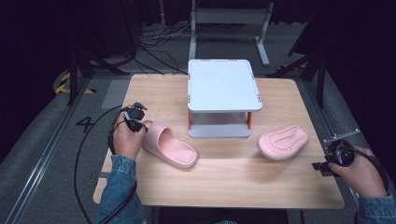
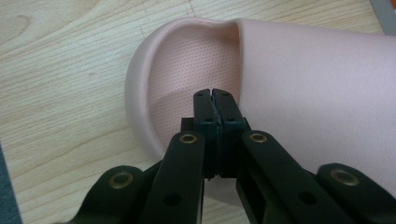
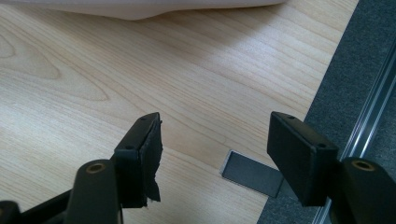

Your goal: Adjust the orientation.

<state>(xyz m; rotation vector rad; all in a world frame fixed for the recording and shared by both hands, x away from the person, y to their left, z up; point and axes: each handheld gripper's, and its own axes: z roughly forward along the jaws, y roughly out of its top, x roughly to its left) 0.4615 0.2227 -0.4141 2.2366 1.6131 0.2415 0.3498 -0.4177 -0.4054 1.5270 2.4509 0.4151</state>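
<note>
1. Wooden bench (image 1: pixel 224 177) under everything, beneath both sets of jaws; far corners and front edge partly cut off by the person's sleeves in the high view.
2. White two-tier rack (image 1: pixel 223 95) at the bench's far middle, well ahead of both grippers, touched by neither.
3. Upright pink slipper (image 1: pixel 169 144) just beside the left gripper (image 2: pixel 215 100); in the left gripper view, heel cup directly ahead of and below the jaws, strap rising to their right. Jaws pressed together, tips over the dotted footbed near the strap edge; contact with the slipper hard to tell.
4. Overturned pink slipper (image 1: pixel 283 141), ribbed sole up, well apart from the right gripper (image 3: pixel 215 144); in the right gripper view, just a pale sliver ahead of the jaws, cut off by the top edge.
5. Right jaws spread wide over bare wood at the bench edge, gripping nothing; torn pad on the left one.
6. Small grey plate (image 3: pixel 252 173) between the spread jaws, at the bench edge, partly hidden by the right one.
</note>
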